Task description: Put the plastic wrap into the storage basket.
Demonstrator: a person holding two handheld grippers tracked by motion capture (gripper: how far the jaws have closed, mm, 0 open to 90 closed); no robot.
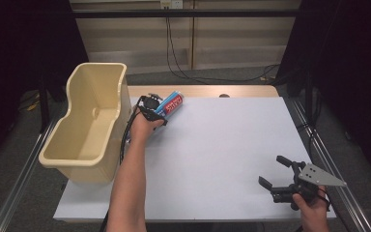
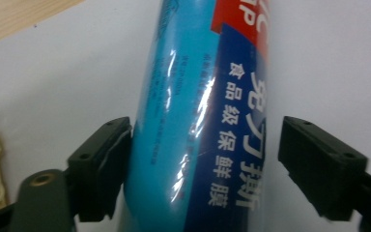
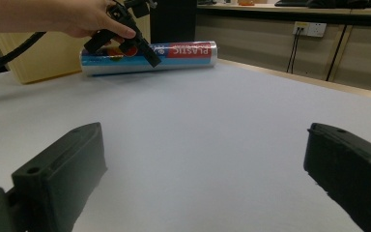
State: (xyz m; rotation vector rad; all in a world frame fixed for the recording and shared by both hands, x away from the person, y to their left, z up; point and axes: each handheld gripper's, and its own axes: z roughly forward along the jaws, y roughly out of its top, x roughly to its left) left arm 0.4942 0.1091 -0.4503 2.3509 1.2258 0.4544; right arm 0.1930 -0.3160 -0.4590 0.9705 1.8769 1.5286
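Observation:
A blue roll of plastic wrap (image 1: 173,104) with a red label lies on the white sheet at the far left, close to the cream bin. My left gripper (image 1: 155,110) reaches over it from the near side. In the left gripper view the roll (image 2: 198,121) stands between the jaws of the left gripper (image 2: 205,128): the left pad touches it, and a narrow gap shows at the right pad. My right gripper (image 1: 272,170) rests open near the front right corner, with nothing between its jaws. The right gripper view shows that gripper (image 3: 205,135) wide open, with the roll (image 3: 174,55) and the left gripper (image 3: 137,48) far off.
A tall cream plastic bin (image 1: 96,65) stands at the table's left edge, just left of the roll, and its wall (image 3: 43,58) rises behind the hand. The white sheet (image 1: 222,145) covers the table, with a wooden strip (image 1: 203,91) along the far edge. Metal rails run along both sides.

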